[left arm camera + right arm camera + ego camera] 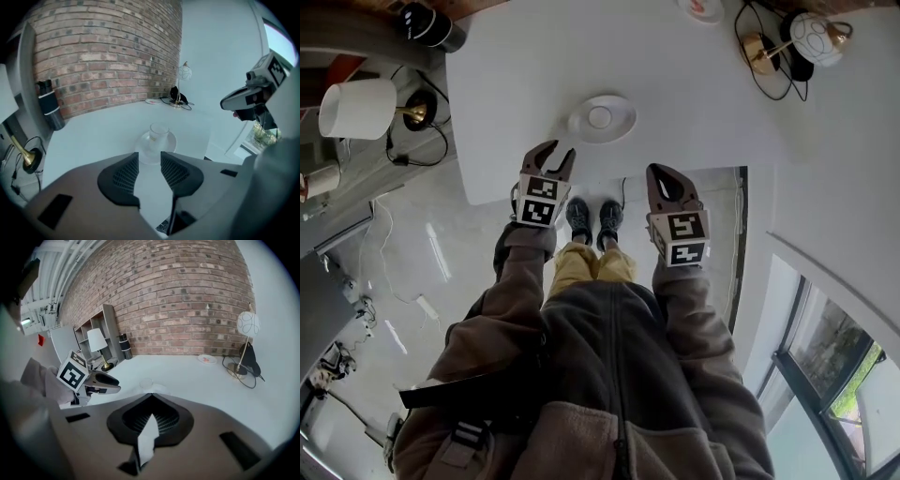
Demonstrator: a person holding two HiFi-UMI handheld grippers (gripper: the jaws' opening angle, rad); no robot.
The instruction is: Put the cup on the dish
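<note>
Head view: I'm looking down at a smooth white tabletop (516, 75). A round white dish (623, 120) w/ a shallow raised rim is sitting near the front edge, and the clear cup (599, 116) is standing at its centre. The left gripper (558, 152) is hovering just short of the dish, its dark jaws standing apart w/ nothing btwn them. A marker cube (538, 200) w/ black-and-white squares is riding on its back. The right gripper (661, 171) is hanging beside it, off the table edge, jaws tapering to one closed point.

Left gripper view: the ribbed black pads are standing apart, w/ bare tabletop showing btwn them. The glassy, cylindrical cup is standing upright on the dish just beyond the tips, untouched. Behind it I'm seeing a rough red brick wall (103, 51), a matte black bottle (49, 105), a lamp w/ a globe shade (183, 72) and a small flat plate (152, 101).

Right gripper view: the pads are meeting at the tips, gripping nothing. The cup is showing faint and see-through past them. A lamp w/ a white drum shade (97, 339) is standing at the left.
</note>
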